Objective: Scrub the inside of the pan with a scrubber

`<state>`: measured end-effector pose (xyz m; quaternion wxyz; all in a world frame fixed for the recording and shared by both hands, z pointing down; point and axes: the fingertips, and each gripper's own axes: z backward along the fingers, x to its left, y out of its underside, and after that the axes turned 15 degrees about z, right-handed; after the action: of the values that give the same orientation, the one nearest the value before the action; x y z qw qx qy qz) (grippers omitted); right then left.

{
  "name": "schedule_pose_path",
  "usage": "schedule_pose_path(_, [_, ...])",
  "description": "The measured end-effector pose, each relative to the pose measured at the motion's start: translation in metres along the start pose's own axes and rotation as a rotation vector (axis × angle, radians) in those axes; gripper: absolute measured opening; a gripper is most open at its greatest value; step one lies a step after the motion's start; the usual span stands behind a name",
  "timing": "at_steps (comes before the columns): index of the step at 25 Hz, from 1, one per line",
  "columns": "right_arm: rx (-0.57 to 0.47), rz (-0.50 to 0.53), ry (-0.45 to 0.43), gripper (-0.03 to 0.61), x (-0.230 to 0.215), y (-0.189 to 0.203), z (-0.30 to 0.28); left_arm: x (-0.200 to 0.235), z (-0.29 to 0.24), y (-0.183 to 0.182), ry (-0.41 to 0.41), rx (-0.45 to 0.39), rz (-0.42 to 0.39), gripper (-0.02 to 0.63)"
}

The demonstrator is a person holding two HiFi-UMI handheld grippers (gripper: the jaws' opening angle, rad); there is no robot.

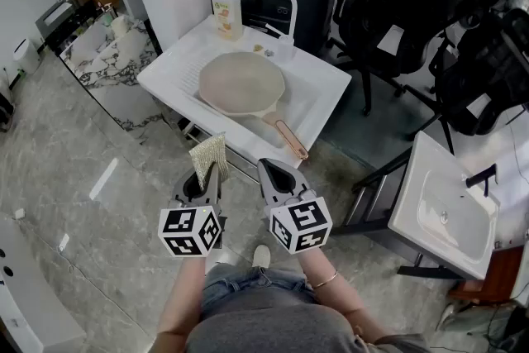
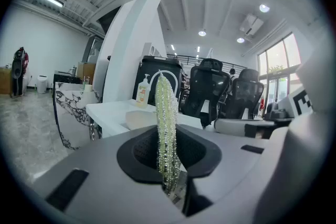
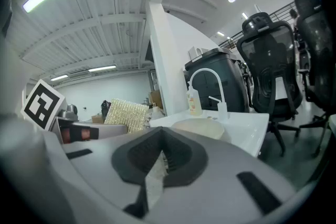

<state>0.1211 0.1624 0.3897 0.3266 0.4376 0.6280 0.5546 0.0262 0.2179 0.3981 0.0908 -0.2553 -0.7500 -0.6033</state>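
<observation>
I count one pan (image 1: 241, 83), one scrubber (image 1: 208, 153), two tools. Left tool (image 1: 207, 176) pinches the scrubber; right tool (image 1: 269, 168) pressed together. Pan sits at 12 o'clock, well apart.

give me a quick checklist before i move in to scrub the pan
1. Scrubber held by the left gripper: ok, the jaws are shut on it and it stands up between them.
2. Right gripper free to steady things: ok, jaws together with nothing between them.
3. Pan placed for scrubbing: ok, it lies open side up in the sink, with its handle pointing toward the person.
4. Inside of the pan free of other things: ok, nothing shows in it.
5. Grippers at the pan: not ok, both are held short of the sink.
6. Water or soap in the pan: cannot tell.
</observation>
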Motion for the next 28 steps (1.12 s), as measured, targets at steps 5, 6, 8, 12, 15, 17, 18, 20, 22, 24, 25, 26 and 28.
schedule_pose_path(5, [-0.008,-0.007,-0.006,0.009,-0.006,0.002,-0.001,-0.006,-0.007,0.000,0.008,-0.005,-0.007,0.067])
schedule_pose_path(6, [-0.012,-0.010,-0.010,0.009,-0.006,0.002,0.000,-0.006,-0.007,0.001,0.007,-0.005,-0.006,0.067])
schedule_pose_path(8, [-0.016,-0.012,-0.019,0.010,-0.006,0.004,0.001,-0.006,-0.007,0.005,0.001,-0.004,-0.005,0.067])
schedule_pose_path(12, [-0.016,-0.009,-0.032,0.011,-0.009,0.006,0.002,-0.004,-0.005,0.004,-0.013,-0.022,-0.004,0.067])
schedule_pose_path(15, [-0.003,-0.023,-0.027,0.011,-0.014,0.009,0.001,-0.002,-0.001,-0.003,-0.027,-0.042,-0.009,0.067])
schedule_pose_path(17, [0.006,-0.026,-0.013,0.011,-0.015,0.011,0.002,0.000,0.001,-0.007,-0.038,-0.047,-0.015,0.067])
schedule_pose_path(18, [0.008,-0.024,-0.009,0.011,-0.014,0.012,0.002,0.002,0.002,-0.009,-0.044,-0.049,-0.017,0.067])
schedule_pose_path(20, [0.013,-0.023,-0.008,0.011,-0.014,0.013,0.000,0.005,0.000,-0.014,-0.050,-0.056,-0.018,0.067])
schedule_pose_path(22, [0.020,-0.025,-0.008,0.011,-0.015,0.014,-0.003,0.006,-0.005,-0.018,-0.047,-0.059,-0.019,0.067])
schedule_pose_path(24, [0.026,-0.028,-0.001,0.011,-0.018,0.014,-0.008,0.008,-0.012,-0.019,-0.038,-0.052,-0.019,0.067])
schedule_pose_path(25, [0.026,-0.032,0.003,0.011,-0.019,0.013,-0.011,0.009,-0.016,-0.019,-0.033,-0.047,-0.017,0.067])
schedule_pose_path(26, [0.025,-0.034,0.009,0.011,-0.021,0.012,-0.015,0.011,-0.020,-0.020,-0.028,-0.042,-0.015,0.067])
schedule_pose_path(28, [0.021,-0.034,0.022,0.011,-0.026,0.008,-0.023,0.014,-0.031,-0.020,-0.015,-0.032,-0.009,0.067])
